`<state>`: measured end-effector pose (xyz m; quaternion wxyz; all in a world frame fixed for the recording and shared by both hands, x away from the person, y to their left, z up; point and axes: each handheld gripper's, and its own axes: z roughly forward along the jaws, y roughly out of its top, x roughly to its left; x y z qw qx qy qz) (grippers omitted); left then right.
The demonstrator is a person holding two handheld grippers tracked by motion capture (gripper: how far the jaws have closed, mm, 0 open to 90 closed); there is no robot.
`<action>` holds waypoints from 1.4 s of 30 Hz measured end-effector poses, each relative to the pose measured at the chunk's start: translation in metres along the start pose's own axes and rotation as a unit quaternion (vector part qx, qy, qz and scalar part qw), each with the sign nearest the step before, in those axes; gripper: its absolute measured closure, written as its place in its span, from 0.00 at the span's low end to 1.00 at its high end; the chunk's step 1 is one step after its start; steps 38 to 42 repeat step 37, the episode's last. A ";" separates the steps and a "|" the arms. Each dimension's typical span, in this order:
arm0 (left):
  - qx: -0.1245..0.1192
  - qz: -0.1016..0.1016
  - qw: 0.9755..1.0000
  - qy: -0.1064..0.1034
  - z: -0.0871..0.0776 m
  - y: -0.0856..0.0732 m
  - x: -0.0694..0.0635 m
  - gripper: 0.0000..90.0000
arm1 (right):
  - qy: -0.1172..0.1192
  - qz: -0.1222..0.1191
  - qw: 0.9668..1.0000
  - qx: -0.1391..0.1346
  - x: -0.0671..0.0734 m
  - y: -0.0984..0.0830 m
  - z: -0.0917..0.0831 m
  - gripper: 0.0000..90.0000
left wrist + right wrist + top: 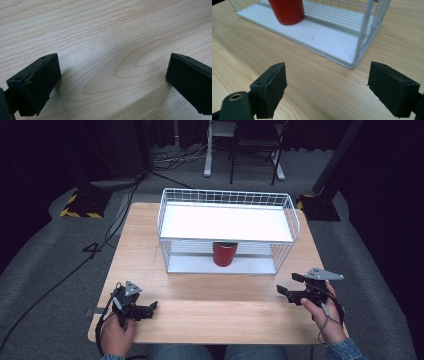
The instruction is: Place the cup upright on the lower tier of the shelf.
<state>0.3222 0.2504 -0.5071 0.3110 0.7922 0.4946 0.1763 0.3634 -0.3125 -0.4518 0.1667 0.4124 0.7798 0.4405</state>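
Both jaws spread wide and empty, the left hand-held gripper and right hand-held gripper rest low on the table, likely staged before reaching the red cup at frame centre on the wire rack's lower shelf.

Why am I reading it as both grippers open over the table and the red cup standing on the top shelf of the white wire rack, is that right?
Not quite. The red cup stands on the bottom shelf of the white wire rack, under the top shelf, as the high view shows. The rest holds: the left gripper and the right gripper are both open over the wooden table.
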 end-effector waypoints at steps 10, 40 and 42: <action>-0.001 -0.002 1.000 0.001 0.001 0.001 0.000 0.00 | -0.033 0.023 0.999 0.037 -0.020 -0.025 -0.009 0.18; -0.001 -0.003 1.000 0.002 0.001 0.001 0.000 0.00 | -0.092 0.001 0.993 0.072 -0.025 -0.064 -0.003 0.14; -0.001 -0.003 1.000 0.002 0.001 0.001 0.000 0.00 | -0.092 0.001 0.993 0.072 -0.025 -0.064 -0.003 0.14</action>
